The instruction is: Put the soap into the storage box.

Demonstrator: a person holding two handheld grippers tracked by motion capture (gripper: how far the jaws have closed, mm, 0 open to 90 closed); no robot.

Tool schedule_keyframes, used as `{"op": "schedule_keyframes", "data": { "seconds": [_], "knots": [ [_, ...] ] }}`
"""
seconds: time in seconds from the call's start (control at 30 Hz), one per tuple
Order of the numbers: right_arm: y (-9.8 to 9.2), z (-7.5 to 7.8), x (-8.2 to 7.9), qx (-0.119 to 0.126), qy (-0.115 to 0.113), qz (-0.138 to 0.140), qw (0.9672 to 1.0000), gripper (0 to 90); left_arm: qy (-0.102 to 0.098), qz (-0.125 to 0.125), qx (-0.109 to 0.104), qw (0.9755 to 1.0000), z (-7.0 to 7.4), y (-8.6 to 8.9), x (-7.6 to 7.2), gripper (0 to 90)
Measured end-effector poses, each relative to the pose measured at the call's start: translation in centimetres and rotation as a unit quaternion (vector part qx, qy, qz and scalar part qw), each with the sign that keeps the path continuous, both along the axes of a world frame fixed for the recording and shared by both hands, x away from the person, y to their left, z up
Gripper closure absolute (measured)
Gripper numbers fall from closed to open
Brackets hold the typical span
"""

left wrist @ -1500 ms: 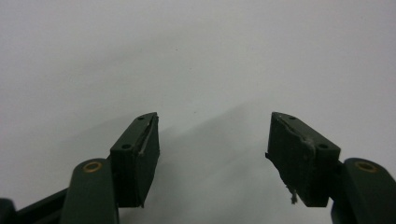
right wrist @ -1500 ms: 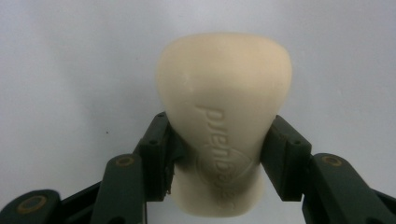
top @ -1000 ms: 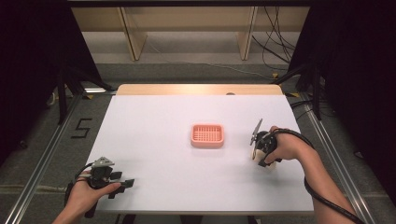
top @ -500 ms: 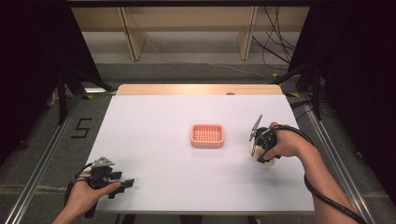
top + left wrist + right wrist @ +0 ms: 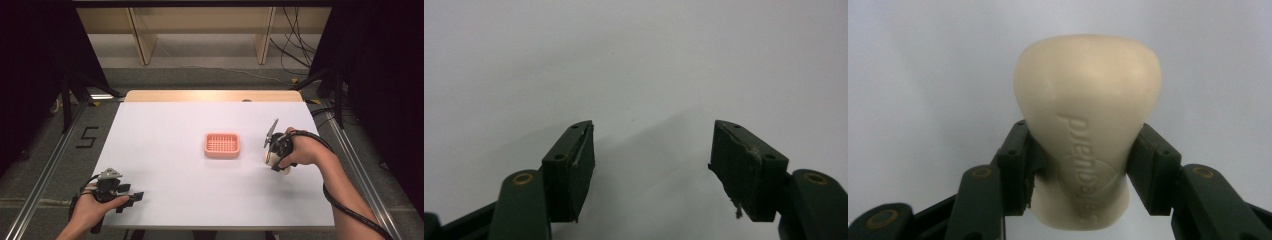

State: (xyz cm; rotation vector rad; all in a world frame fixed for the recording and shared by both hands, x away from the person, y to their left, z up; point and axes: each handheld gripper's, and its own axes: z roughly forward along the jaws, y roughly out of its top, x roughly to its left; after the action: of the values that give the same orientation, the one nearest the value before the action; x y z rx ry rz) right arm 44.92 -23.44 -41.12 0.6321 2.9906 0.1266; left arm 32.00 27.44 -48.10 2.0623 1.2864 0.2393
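A cream bar of soap (image 5: 1088,125) with raised lettering is clamped between the two black jaws of my right gripper (image 5: 1083,165), which is shut on it. In the high view that right gripper (image 5: 274,159) hovers at the table's right, just right of a pink slotted soap dish (image 5: 221,145) at the centre, and the soap (image 5: 269,157) shows pale under the hand. My left gripper (image 5: 131,199) rests near the front left corner, pointing right. Its jaws stand wide apart in the left gripper view (image 5: 651,165) with only bare white table between them.
The white table (image 5: 170,125) has a wooden strip along its far edge. Metal rails run down the floor on both sides, and a floor marking "5" (image 5: 86,136) lies to the left. Shelf legs and cables stand beyond the far edge.
My right gripper with the soap has shifted slightly toward the far side and tilted a little. The left gripper has stayed where it was.
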Motion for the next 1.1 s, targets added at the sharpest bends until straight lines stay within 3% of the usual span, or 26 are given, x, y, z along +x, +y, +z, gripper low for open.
{"op": "schedule_keyframes", "data": {
  "seconds": [0.03, 0.13, 0.47, 0.5, 0.53, 0.6, 0.63, 0.67, 0.7, 0.73, 0.8, 0.83, 1.1],
  "knots": [
    [0.0, 0.0, 0.3, 0.005, -0.002, 0.013, 0.9999, 50.4, 0.000, 0.000, 0.000, 1.0000, 0.0, 0.0, 0.0, 33.7],
    [0.1, 0.1, 0.5, 0.006, -0.002, 0.019, 0.9998, 50.4, 0.000, 0.000, 0.000, 1.0000, 0.0, 0.0, 0.0, 33.7],
    [0.7, 0.3, 0.5, 0.004, -0.004, 0.010, 0.9999, 50.4, 0.000, -0.001, 0.000, 1.0000, 0.0, 0.0, 0.0, 33.7],
    [0.7, 0.2, 0.7, 0.008, -0.002, 0.024, 0.9997, 50.4, 0.003, -0.013, 0.009, 0.9999, 0.1, 0.2, 0.0, 33.7],
    [0.8, 0.3, 0.7, 0.003, -0.004, 0.016, 0.9999, 50.4, 0.002, -0.012, -0.001, 0.9999, 0.0, 0.1, 0.1, 33.7],
    [0.8, 0.4, 0.7, 0.002, -0.007, 0.014, 0.9999, 50.4, 0.002, -0.013, 0.000, 0.9999, 0.1, 0.2, 0.1, 33.7],
    [0.9, 0.3, 1.0, 0.004, -0.007, 0.028, 0.9996, 50.4, 0.001, -0.013, -0.001, 0.9999, 0.0, 0.2, 0.1, 33.7],
    [1.1, 0.4, 0.8, 0.002, -0.006, 0.016, 0.9999, 50.4, 0.002, -0.013, 0.000, 0.9999, 0.0, 0.2, 0.1, 33.7],
    [1.0, 0.3, 1.0, 0.007, -0.007, 0.027, 0.9996, 50.4, 0.002, -0.013, 0.000, 0.9999, 0.0, 0.2, 0.1, 33.7],
    [1.2, 0.5, 0.9, 0.003, -0.009, 0.016, 0.9998, 50.4, 0.002, -0.013, -0.001, 0.9999, 0.0, 0.2, 0.1, 33.8],
    [1.3, 0.5, 1.1, 0.005, -0.007, 0.026, 0.9996, 50.4, 0.002, -0.014, 0.000, 0.9999, 0.1, 0.2, 0.1, 33.7],
    [1.4, 0.6, 1.0, 0.003, -0.008, 0.015, 0.9998, 50.4, 0.001, -0.013, -0.001, 0.9999, 0.1, 0.2, 0.1, 33.7],
    [1.8, 0.8, 1.3, 0.007, -0.013, 0.025, 0.9996, 50.4, 0.001, -0.014, -0.001, 0.9999, 0.1, 0.2, 0.1, 33.7]
  ]
}}
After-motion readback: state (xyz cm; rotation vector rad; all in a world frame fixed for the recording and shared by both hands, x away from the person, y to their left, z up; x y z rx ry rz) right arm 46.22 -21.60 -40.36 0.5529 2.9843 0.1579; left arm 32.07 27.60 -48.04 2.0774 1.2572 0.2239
